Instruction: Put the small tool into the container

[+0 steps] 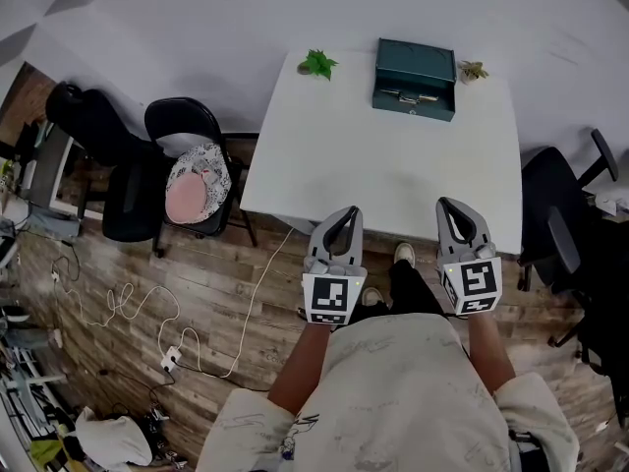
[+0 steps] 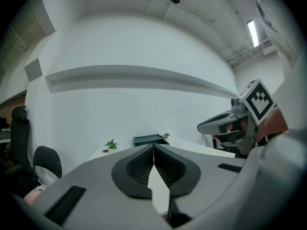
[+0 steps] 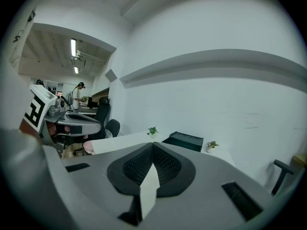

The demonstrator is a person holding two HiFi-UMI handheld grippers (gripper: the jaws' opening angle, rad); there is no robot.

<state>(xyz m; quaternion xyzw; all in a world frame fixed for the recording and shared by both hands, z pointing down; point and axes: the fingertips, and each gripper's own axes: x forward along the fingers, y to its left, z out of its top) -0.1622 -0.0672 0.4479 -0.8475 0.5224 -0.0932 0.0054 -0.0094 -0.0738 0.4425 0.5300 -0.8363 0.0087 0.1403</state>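
A dark green box [image 1: 414, 77] stands at the far edge of the white table [image 1: 383, 175]. A small metallic piece [image 1: 405, 96] shows on its top; I cannot tell whether it is a loose tool or a handle. Both grippers hang at the table's near edge, far from the box. My left gripper [image 1: 348, 211] is shut with nothing between its jaws, and so is my right gripper [image 1: 445, 204]. In the left gripper view the shut jaws [image 2: 154, 146] point toward the box [image 2: 148, 139]. The right gripper view shows its shut jaws [image 3: 153, 144] below the box [image 3: 184, 140].
Two small potted plants [image 1: 317, 63] [image 1: 473, 69] flank the box. A black chair with a pink cushion [image 1: 197, 180] stands left of the table, another black chair [image 1: 570, 224] right. A white cable [image 1: 197, 332] runs over the wooden floor.
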